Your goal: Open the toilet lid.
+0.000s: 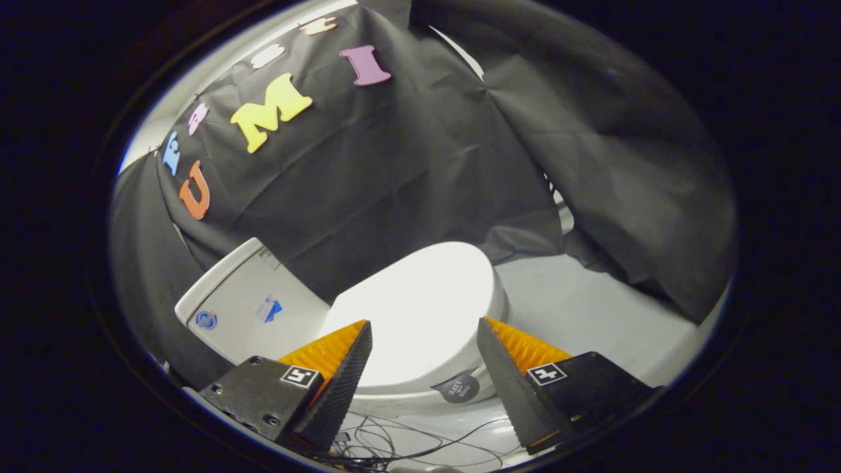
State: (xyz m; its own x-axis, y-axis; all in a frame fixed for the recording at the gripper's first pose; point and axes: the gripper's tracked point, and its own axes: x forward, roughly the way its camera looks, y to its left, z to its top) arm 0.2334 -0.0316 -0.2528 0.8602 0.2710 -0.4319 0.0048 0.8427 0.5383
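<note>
A white toilet stands just ahead of my fingers with its lid shut flat on the seat. The white tank rises beyond the lid on the left, against the black cloth. A small dark round tab sits on the lid's near edge. My gripper hovers above that near edge, open, fingers spread wide, and the lid shows between them. Nothing is between the fingers.
Black cloth hangs behind and to the right of the toilet. A pale floor lies to the right of the bowl. Thin dark cables lie on the floor below the fingers.
</note>
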